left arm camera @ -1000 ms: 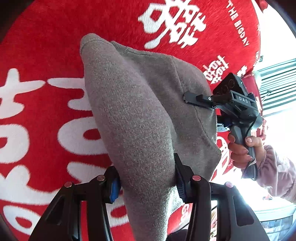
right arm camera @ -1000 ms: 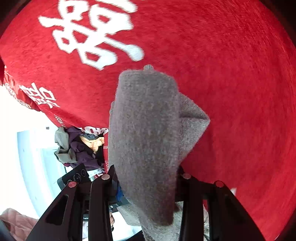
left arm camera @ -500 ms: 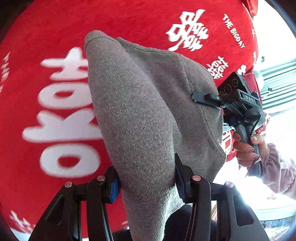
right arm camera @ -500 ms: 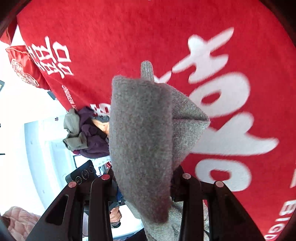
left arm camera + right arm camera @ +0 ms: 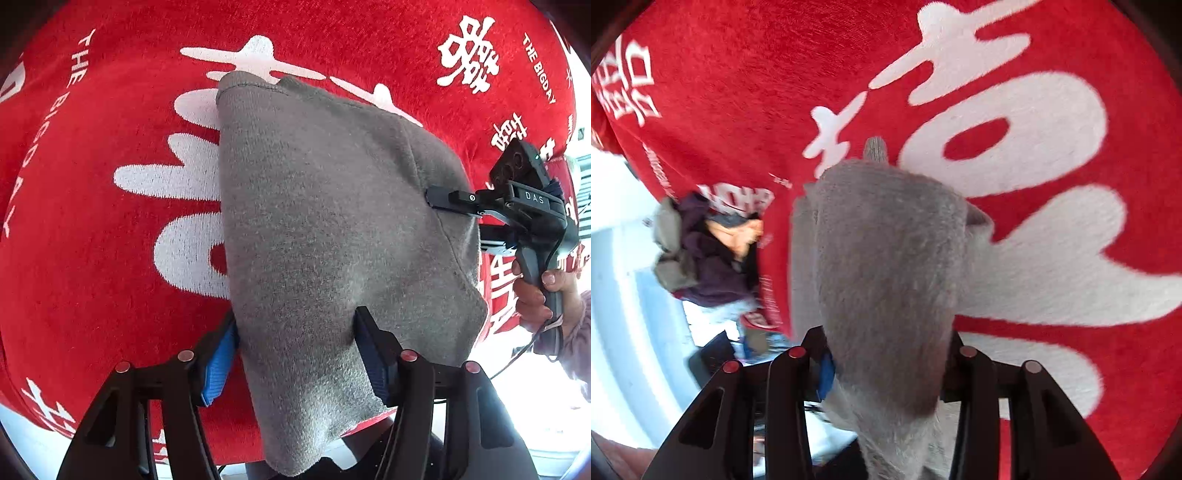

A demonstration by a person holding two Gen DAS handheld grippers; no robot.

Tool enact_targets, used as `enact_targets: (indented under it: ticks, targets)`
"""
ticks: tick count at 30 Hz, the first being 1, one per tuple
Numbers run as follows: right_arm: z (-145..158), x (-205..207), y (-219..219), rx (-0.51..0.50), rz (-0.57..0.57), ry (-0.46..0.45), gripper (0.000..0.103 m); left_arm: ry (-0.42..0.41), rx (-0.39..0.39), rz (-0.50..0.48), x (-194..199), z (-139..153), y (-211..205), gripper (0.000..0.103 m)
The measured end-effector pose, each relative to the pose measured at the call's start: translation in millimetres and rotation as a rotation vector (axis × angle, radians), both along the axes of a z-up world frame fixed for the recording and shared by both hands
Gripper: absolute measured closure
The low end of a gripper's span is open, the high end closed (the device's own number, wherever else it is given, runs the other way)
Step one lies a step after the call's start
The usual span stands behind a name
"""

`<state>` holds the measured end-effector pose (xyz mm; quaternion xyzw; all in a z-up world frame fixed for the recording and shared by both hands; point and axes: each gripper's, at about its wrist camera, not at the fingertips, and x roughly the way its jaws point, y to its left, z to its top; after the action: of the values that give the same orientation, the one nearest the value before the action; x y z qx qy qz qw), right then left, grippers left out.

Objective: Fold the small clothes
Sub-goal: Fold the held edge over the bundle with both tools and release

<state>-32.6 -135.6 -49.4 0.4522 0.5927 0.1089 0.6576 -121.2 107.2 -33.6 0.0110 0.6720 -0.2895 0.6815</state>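
A grey knit garment (image 5: 325, 229) hangs between my two grippers above a red cloth (image 5: 103, 229) with white characters. My left gripper (image 5: 295, 347) is shut on one edge of it, the fabric bunched between the blue pads (image 5: 219, 363). My right gripper (image 5: 886, 365) is shut on the other edge; the garment (image 5: 886, 266) fills the middle of the right wrist view and hides the fingertips. The right gripper also shows in the left wrist view (image 5: 443, 197), pinching the garment's right side. A narrow ribbed end (image 5: 874, 149) sticks out past the fold.
The red cloth (image 5: 1034, 155) covers the surface under both grippers. A heap of other clothes (image 5: 698, 254), purple, grey and orange, lies past the cloth's left edge. The person's hand (image 5: 543, 295) grips the right handle.
Both grippers have carried the garment across the red cloth; large white characters now lie beneath it. Both grips are unchanged. The right wrist view is blurred by motion.
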Motion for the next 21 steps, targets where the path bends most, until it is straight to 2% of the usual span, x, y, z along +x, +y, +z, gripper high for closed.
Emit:
enact_targets:
  ticks: [3, 6, 10, 11, 12, 14, 19, 21]
  targets:
    - [11.0, 2.6, 4.8, -0.118, 0.029, 0.021, 0.053, -0.027, 0.043, -0.014, -4.7, 4.2, -4.5, 0.035]
    - [19.2, -5.7, -0.8, -0.209, 0.031, 0.060, 0.043, -0.032, 0.072, -0.016, -7.6, 7.0, -6.8, 0.035]
    - [35.1, -32.4, -10.0, -0.279, 0.034, 0.061, 0.043, -0.039, 0.096, 0.001, -8.4, 9.1, -15.0, 0.035]
    - [39.1, -41.4, -10.2, -0.277, 0.032, 0.060, 0.043, -0.041, 0.100, 0.005, -8.1, 9.7, -16.3, 0.033]
    - [42.2, -49.0, -8.5, -0.267, 0.028, 0.060, 0.043, -0.045, 0.109, 0.009, -7.9, 10.1, -16.1, 0.020]
    - [44.1, -63.8, -4.7, -0.247, 0.015, 0.064, 0.043, -0.069, 0.146, 0.020, -9.2, 12.1, -14.9, 0.004]
    - [43.1, -93.4, 5.4, -0.189, -0.043, 0.086, 0.043, -0.112, 0.198, 0.047, -12.4, 22.2, -11.4, 0.004]
    - [38.8, -97.9, 10.0, -0.163, -0.063, 0.095, 0.044, -0.151, 0.238, 0.057, -12.9, 27.7, -12.4, 0.001]
